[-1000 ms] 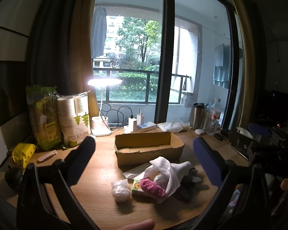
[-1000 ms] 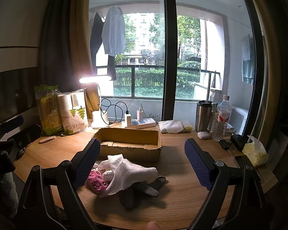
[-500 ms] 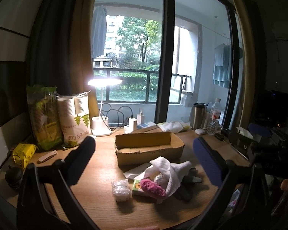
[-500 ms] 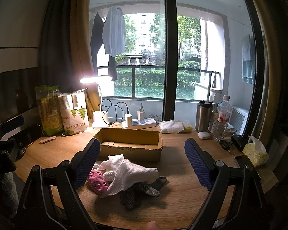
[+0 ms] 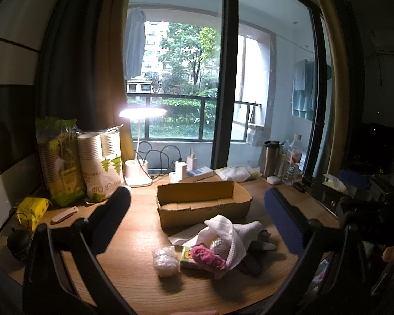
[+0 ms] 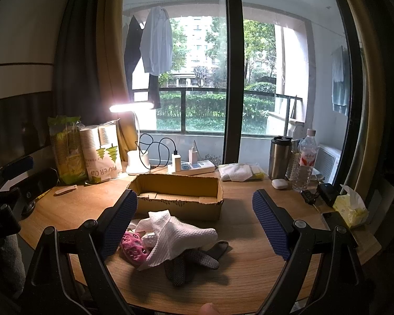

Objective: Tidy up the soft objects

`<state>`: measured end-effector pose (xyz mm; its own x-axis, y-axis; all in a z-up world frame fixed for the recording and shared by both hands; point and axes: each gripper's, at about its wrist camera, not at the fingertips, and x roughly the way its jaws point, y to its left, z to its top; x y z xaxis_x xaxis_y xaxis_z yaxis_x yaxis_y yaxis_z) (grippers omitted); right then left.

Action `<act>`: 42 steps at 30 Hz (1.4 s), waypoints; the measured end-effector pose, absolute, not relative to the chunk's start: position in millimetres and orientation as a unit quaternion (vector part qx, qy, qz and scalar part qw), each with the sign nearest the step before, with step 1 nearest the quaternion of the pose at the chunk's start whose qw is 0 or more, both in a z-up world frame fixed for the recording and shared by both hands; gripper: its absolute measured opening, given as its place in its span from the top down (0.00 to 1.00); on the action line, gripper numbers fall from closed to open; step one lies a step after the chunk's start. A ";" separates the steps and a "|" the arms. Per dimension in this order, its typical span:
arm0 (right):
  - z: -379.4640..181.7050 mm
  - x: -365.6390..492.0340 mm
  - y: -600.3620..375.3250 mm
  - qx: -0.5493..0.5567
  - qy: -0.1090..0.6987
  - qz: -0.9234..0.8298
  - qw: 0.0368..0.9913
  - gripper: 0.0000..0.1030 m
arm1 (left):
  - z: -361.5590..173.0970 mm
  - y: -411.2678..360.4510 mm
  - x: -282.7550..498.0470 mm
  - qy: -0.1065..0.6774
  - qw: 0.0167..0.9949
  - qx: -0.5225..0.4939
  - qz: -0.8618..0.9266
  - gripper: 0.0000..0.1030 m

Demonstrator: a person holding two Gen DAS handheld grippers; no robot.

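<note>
Both claws, left (image 5: 197,215) and right (image 6: 194,212), remain spread wide and empty above the worktop (image 6: 249,270); soft pile (image 6: 181,239) apparently untouched, cardboard box (image 6: 176,197) unfilled.

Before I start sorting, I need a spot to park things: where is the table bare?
Bare wood lies left of the cardboard box, between it and the paper cup bag, and right of the pile of soft things toward the tissue pack. Crowded: the back edge by the lamp, power strip and bottle.
</note>
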<state>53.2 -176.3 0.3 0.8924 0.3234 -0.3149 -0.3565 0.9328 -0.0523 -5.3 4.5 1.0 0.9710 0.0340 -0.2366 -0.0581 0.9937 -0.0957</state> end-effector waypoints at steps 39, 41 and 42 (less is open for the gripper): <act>-7.4 54.8 -174.4 -0.053 0.164 0.176 0.969 0.11 | -4.5 3.7 -0.5 0.129 0.990 -0.054 0.024 0.00; -15.8 61.4 -174.5 -0.054 0.172 0.175 0.968 0.11 | -9.0 4.6 3.6 0.138 0.989 -0.056 0.025 0.00; -18.7 64.1 -174.3 -0.053 0.176 0.175 0.967 0.11 | -11.9 5.6 6.2 0.143 0.988 -0.057 0.026 0.00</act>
